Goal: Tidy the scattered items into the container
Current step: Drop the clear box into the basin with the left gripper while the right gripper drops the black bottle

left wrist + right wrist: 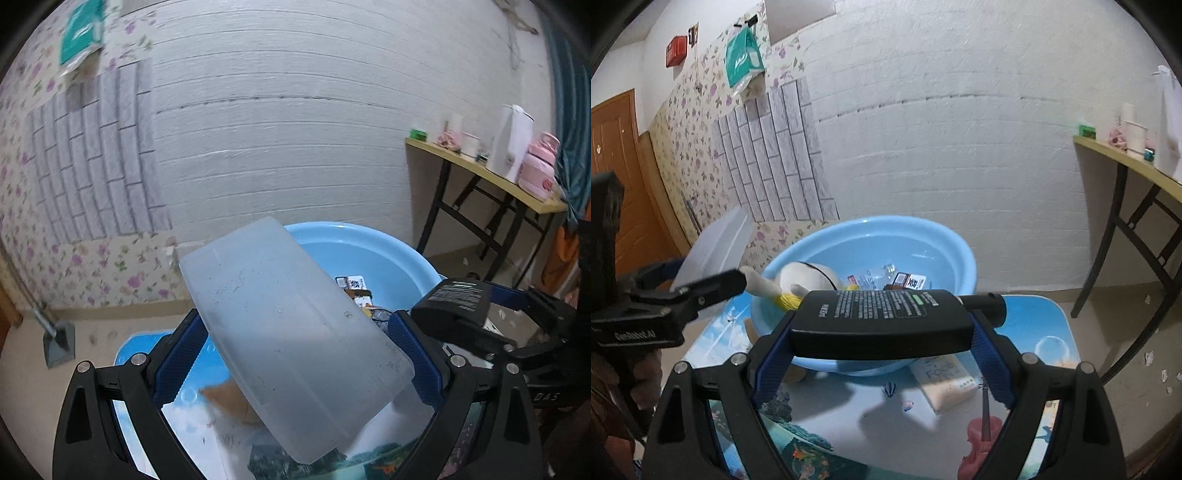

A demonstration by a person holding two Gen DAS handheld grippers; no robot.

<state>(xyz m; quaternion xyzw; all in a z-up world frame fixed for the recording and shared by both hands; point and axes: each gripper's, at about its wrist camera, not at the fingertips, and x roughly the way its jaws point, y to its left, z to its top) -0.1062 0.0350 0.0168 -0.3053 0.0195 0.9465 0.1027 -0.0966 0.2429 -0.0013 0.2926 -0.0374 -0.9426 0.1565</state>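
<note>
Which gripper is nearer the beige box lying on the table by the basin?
Right, I'd judge. The right gripper, shut on the black bottle, sits just above the beige box. The left gripper, holding the translucent box, is off across the blue basin.

side table (pixel 480 173) | pink flask (pixel 539 168) | door (pixel 617 177) | green bag (pixel 742 55)

A home room: floral wallpaper (pixel 683 147), wooden door (pixel 624 177), folding table (pixel 1126 162).
</note>
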